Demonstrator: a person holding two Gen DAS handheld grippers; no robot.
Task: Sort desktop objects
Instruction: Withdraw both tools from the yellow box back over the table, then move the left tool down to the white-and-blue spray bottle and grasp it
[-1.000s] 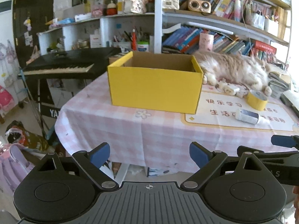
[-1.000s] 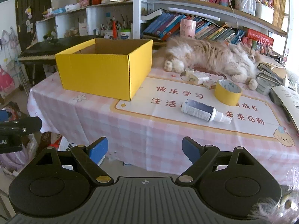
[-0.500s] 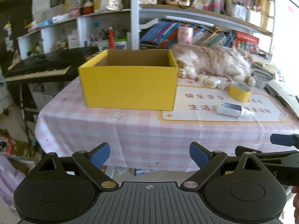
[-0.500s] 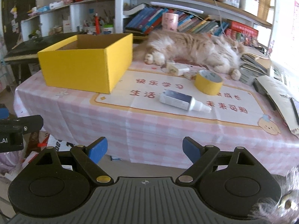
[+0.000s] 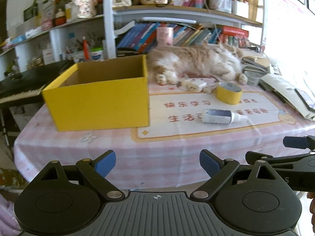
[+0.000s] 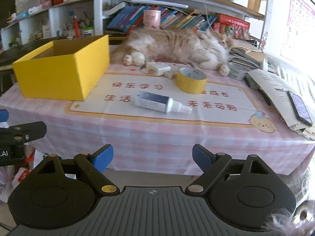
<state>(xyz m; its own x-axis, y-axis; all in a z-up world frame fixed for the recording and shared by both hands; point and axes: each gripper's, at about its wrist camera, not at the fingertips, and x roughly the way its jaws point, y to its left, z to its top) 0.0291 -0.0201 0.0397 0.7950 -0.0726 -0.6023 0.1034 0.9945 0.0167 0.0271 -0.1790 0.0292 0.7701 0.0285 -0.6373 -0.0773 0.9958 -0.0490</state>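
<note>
An open yellow cardboard box (image 5: 98,96) (image 6: 63,72) stands on the left of the pink checked table (image 5: 157,149). A white and blue bottle (image 5: 221,116) (image 6: 159,102) lies on its side on a cream mat (image 6: 216,116). A yellow tape roll (image 5: 229,92) (image 6: 191,80) stands behind it, with a small white box (image 5: 192,84) (image 6: 157,68) further back. My left gripper (image 5: 157,162) is open and empty before the table's front edge. My right gripper (image 6: 152,156) is open and empty, level with the bottle.
A fluffy orange and white cat (image 5: 196,63) (image 6: 177,47) lies along the table's back. Papers and a phone (image 6: 299,107) lie at the right edge. Bookshelves (image 5: 187,33) stand behind. A keyboard piano (image 5: 21,86) stands at the left.
Both grippers have moved closer to the table and swung right, so the box, bottle and tape appear larger and more centred. Both stay open.
</note>
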